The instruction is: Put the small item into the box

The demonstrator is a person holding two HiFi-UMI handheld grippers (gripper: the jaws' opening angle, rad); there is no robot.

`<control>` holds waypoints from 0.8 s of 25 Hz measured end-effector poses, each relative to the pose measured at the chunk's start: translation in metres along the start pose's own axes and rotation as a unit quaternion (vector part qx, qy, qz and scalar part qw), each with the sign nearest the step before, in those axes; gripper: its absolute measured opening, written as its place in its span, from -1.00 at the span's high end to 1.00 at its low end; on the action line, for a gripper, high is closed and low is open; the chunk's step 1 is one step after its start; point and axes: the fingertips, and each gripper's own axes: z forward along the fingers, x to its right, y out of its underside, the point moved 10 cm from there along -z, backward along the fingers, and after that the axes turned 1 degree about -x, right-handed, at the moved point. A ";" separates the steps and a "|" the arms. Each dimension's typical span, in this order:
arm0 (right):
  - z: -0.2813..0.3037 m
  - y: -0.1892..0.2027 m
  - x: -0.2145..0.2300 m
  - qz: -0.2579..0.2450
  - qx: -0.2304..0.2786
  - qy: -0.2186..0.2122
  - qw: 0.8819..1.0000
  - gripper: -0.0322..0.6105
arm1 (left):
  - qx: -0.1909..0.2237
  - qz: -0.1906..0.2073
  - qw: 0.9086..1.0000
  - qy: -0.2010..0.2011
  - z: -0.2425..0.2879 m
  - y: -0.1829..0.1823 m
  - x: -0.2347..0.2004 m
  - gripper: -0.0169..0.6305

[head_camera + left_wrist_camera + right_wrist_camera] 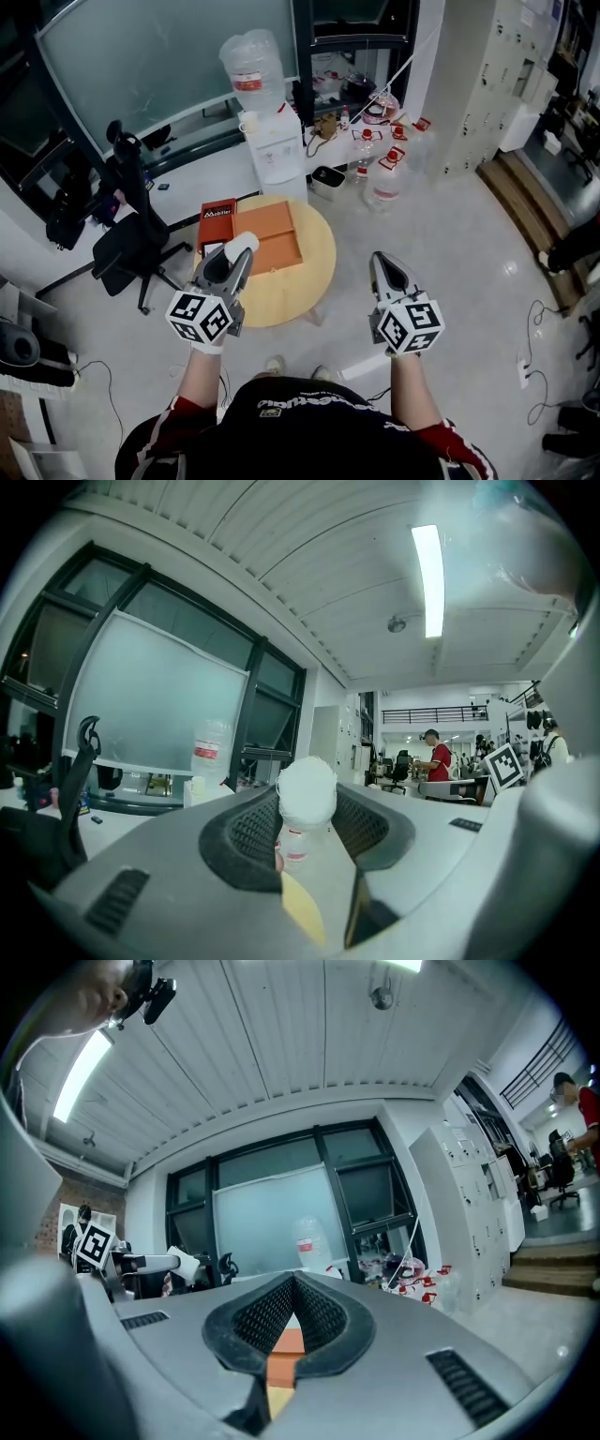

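Pale office floor (450, 244) is filling most of the head view, with 1 round wooden table (314, 261) sitting in the middle and a water dispenser (272, 141) standing behind it. Left gripper (238, 255) is clamping its fingers (246, 829) on the small item (242, 245), 1 on each side, so they're sitting fairly wide apart around it. Right gripper (383, 264) is carrying nothing, its tips are meeting in a point, and it's hanging off the table's right side over the floor. Counting up: 2 grippers, 1 small item, 1 orange box (274, 234) lying flat on the table, 1 red carton (217, 218) lying just beside the box's left edge. The item is hanging over the table's near-left part, above the near end of the carton and just left of the box, not in it. It's looking like a white lump. In the left gripper view it's showing taller than wide with the white end pointing up, though I can't really tell its long axis for sure
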 end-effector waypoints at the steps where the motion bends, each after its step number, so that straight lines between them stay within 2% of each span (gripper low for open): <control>1: 0.001 0.001 -0.001 0.000 -0.001 0.000 1.000 0.81 | -0.001 0.003 1.000 0.000 0.000 0.001 -0.001 0.41; 8: 0.010 0.000 -0.014 -0.007 -0.006 0.008 1.000 0.81 | -0.005 0.003 1.000 0.008 0.007 0.006 -0.019 0.41; 20: 0.039 0.000 -0.036 -0.019 -0.013 0.033 0.999 0.81 | -0.006 -0.003 0.999 0.046 0.033 0.005 -0.059 0.41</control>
